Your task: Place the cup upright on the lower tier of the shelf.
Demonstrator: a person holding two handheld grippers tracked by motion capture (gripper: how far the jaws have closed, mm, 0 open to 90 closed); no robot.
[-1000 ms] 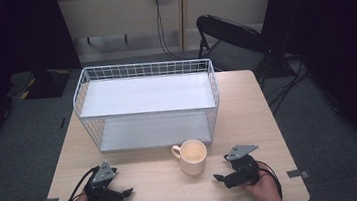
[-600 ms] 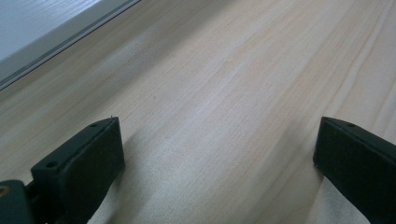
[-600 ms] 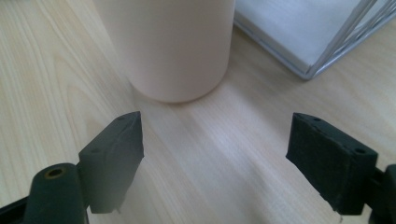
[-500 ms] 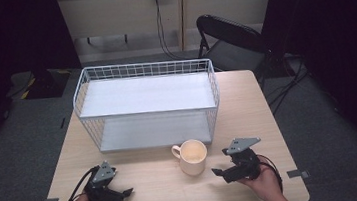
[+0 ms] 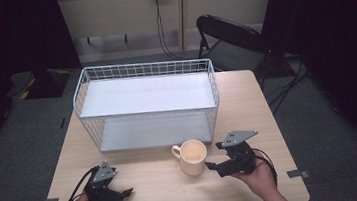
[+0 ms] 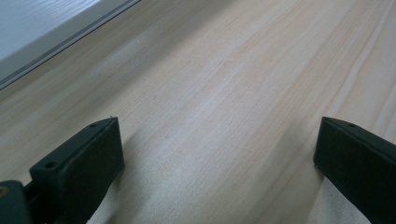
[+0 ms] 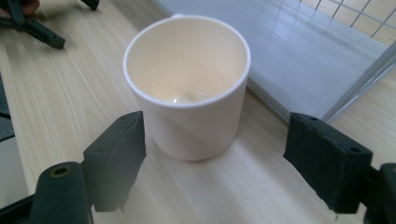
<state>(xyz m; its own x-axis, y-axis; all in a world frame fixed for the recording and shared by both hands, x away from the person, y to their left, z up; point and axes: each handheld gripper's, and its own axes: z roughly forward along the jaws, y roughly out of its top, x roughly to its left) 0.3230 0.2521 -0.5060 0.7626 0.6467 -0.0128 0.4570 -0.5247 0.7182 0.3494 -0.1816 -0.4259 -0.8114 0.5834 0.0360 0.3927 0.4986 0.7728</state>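
Observation:
A cream mug [image 5: 192, 156] stands upright and empty on the wooden table [image 5: 156, 193], its handle toward the white wire rack [image 5: 146, 95]. My right gripper [image 5: 213, 160] is open just right of the mug. In the right gripper view the mug [image 7: 187, 88] sits a little ahead of the jaws, which are spread wider than it, and the gripper [image 7: 215, 147] touches nothing. My left gripper [image 5: 122, 187] rests low at the front left, open, over bare wood [image 6: 219, 149].
The two-shelf wire rack stands behind the mug, and its lower shelf [image 7: 299, 51] lies close beyond the mug. A black folding chair [image 5: 233, 39] is past the table's far right corner. Tape marks [image 5: 295, 173] sit near the front edge.
My right gripper has lifted a little and edged toward the mug. The left gripper and the mug have stayed put.

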